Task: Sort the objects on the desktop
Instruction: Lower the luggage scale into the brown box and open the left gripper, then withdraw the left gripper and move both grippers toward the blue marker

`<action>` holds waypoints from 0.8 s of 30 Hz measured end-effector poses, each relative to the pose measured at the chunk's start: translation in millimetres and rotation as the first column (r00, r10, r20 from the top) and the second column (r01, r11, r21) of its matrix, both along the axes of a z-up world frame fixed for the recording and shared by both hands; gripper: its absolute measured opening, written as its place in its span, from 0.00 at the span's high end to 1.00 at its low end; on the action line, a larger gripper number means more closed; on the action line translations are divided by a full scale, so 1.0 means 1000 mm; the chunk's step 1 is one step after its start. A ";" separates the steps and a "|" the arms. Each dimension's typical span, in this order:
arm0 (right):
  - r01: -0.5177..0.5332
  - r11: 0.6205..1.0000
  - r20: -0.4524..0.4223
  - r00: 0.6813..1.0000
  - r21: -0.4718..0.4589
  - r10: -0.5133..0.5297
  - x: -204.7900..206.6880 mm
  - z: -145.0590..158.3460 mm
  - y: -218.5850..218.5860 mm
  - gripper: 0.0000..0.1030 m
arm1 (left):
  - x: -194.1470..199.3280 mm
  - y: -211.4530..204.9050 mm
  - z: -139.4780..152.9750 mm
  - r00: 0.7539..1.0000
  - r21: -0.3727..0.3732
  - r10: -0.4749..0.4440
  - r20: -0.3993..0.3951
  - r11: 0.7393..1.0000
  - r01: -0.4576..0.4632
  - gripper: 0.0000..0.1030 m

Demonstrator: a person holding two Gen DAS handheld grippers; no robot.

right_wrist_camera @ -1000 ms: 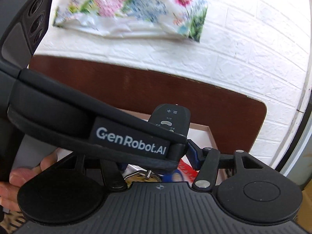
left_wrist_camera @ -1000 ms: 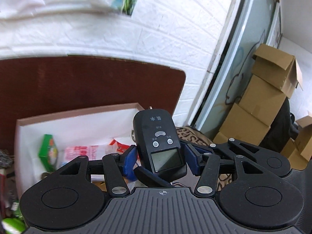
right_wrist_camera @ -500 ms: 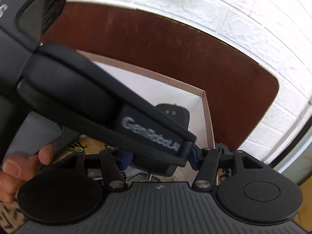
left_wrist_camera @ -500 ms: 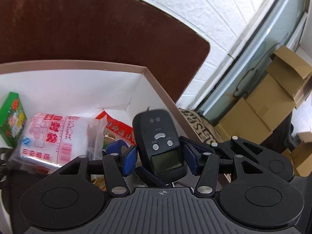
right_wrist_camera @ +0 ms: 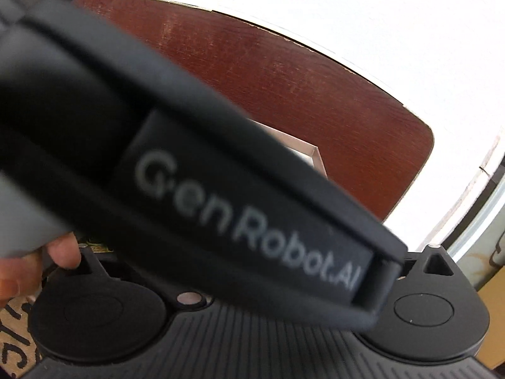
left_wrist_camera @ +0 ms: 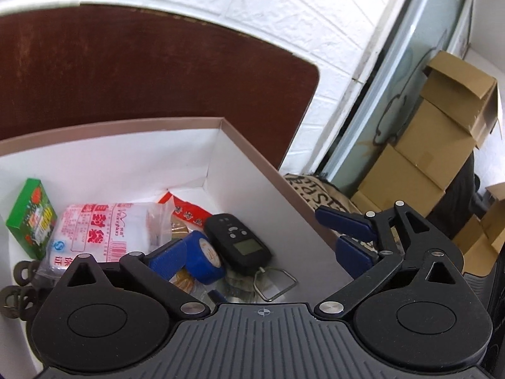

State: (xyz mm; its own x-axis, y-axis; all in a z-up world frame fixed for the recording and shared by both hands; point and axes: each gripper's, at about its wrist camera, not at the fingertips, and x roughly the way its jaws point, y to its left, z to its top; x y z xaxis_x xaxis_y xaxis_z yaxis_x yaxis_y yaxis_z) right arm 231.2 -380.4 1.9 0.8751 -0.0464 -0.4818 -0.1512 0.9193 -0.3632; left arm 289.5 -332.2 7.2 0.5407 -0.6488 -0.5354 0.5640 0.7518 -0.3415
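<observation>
In the left wrist view my left gripper (left_wrist_camera: 262, 246) is open wide and empty above the white box (left_wrist_camera: 262, 170). The black hand-held scale (left_wrist_camera: 238, 241) with a grey display and a metal hook (left_wrist_camera: 274, 281) lies in the box, below and between my fingers, next to a blue roll (left_wrist_camera: 203, 257). In the right wrist view the body of the left gripper (right_wrist_camera: 221, 195), marked GenRobot.AI, fills the frame and hides my right gripper's fingers.
The box also holds a green carton (left_wrist_camera: 31, 218), a white bag with red print (left_wrist_camera: 98, 230) and a red packet (left_wrist_camera: 189, 211). Black rings (left_wrist_camera: 19, 281) lie at the left. A brown chair back (left_wrist_camera: 142, 69) stands behind the box. Cardboard boxes (left_wrist_camera: 435, 145) are stacked at the right.
My left gripper has opened and let go of the black scale, which now lies in the box. The left gripper's body has moved closer across the right wrist view.
</observation>
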 end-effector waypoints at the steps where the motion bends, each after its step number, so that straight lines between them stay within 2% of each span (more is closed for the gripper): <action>1: 0.003 1.000 0.003 1.000 0.005 -0.003 -0.003 0.001 0.001 0.00 | -0.003 0.001 0.002 1.000 0.003 0.000 0.010 1.000 0.000 0.00; 9: 0.049 0.999 0.027 0.998 0.025 -0.049 -0.027 0.008 0.007 0.00 | -0.027 0.013 0.010 0.999 0.026 0.003 0.050 1.000 -0.005 0.00; 13: 0.082 0.992 0.032 0.996 0.099 -0.085 -0.041 0.016 0.006 0.00 | -0.042 0.019 0.013 0.998 0.024 0.006 0.055 1.000 -0.007 0.00; 24: 0.153 0.965 0.049 0.985 0.212 -0.167 -0.087 0.025 0.021 0.00 | -0.094 0.041 0.025 0.991 0.061 0.026 0.130 0.998 -0.034 0.00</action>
State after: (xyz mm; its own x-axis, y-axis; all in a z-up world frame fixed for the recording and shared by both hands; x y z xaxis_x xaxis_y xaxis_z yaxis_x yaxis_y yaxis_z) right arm 143.9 -359.2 27.2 0.8946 -0.0939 -0.4369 0.0219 0.9857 -0.1671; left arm 195.1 -291.4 32.3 0.6265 -0.5986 -0.4992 0.5770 0.7867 -0.2193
